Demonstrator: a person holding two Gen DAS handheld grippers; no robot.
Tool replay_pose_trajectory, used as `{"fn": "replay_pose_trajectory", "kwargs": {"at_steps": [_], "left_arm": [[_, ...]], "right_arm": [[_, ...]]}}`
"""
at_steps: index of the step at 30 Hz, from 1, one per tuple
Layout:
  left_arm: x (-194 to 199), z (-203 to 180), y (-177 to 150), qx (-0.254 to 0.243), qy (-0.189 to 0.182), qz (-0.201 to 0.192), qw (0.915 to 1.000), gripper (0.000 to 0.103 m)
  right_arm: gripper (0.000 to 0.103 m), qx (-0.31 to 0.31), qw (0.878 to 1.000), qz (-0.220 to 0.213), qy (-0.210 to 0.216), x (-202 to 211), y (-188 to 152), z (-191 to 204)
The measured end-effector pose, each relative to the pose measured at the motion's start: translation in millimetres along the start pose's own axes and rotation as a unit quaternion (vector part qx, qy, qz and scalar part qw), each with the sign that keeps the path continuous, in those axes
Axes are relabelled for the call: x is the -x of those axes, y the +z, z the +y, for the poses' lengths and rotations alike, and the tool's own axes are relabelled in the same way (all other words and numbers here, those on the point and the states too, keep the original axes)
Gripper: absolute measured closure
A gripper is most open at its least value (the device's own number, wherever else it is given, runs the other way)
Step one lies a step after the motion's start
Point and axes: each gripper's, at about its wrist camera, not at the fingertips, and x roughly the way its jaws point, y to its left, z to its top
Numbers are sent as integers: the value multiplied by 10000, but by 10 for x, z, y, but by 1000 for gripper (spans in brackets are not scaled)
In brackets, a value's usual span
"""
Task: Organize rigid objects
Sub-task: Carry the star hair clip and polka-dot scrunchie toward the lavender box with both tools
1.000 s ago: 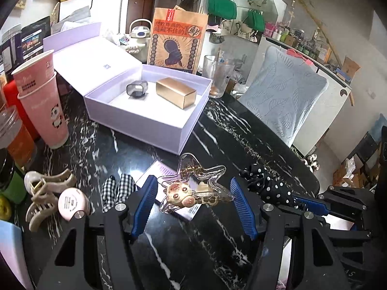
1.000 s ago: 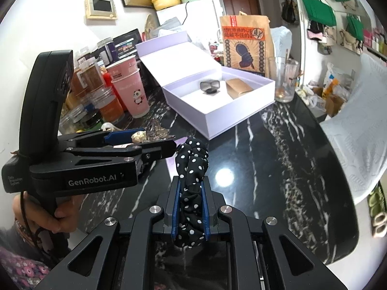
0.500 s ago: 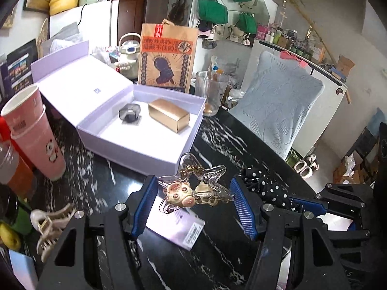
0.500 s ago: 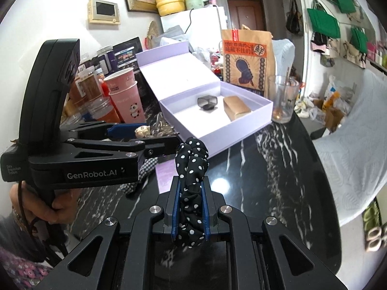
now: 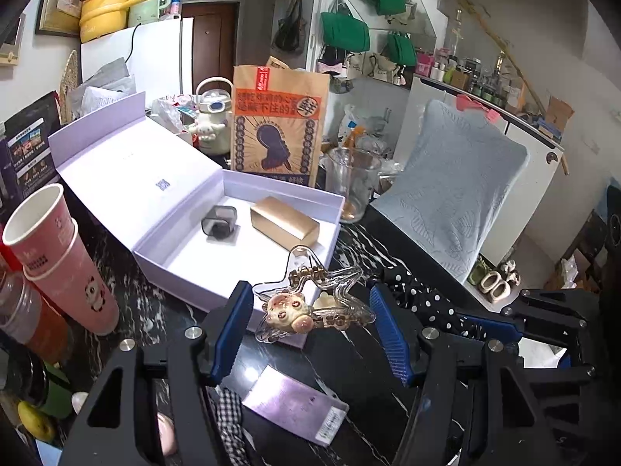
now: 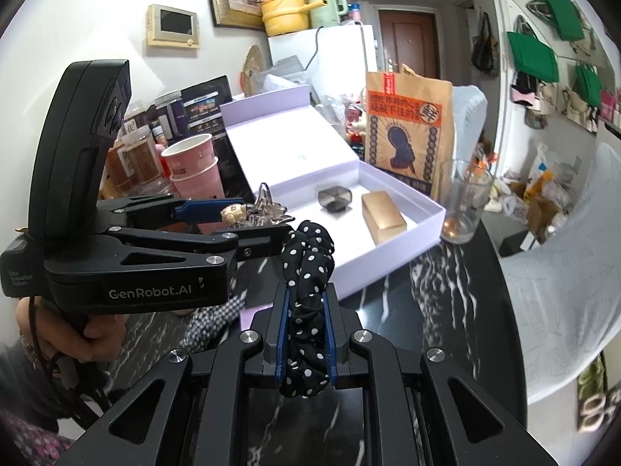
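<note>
My left gripper (image 5: 310,310) is shut on a clear star-shaped hair clip (image 5: 314,303) with a small cream animal charm, held in the air just short of the near edge of the open lilac box (image 5: 194,272). Inside the box lie a gold bar-shaped case (image 5: 285,223) and a small dark cube (image 5: 219,223). My right gripper (image 6: 306,330) is shut on a black polka-dot scrunchie (image 6: 308,272), held up beside the left gripper (image 6: 248,221). In the right wrist view the box (image 6: 392,248) stands just ahead with the gold case (image 6: 382,219) in it.
Stacked pink paper cups (image 5: 62,260) and jars stand left of the box. A drinking glass (image 5: 351,182) and a printed paper bag (image 5: 277,132) stand behind it. A lilac card (image 5: 295,404) and checked cloth (image 5: 231,419) lie on the black marble table (image 5: 372,388).
Both grippers have risen and moved toward the box, each with its item still held. The beige claw clips and the round pink item at the lower left have dropped out of view.
</note>
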Motion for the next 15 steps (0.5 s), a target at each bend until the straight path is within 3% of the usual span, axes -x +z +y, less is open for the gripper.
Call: {"fn": "replay_pose_trajectory", "kwargs": {"at_steps": [15], "left_arm": [[-290,268,373,32,182,-3,9998,41]], "right_arm": [[88,98,9999,22,135,-392,380,-164]]}}
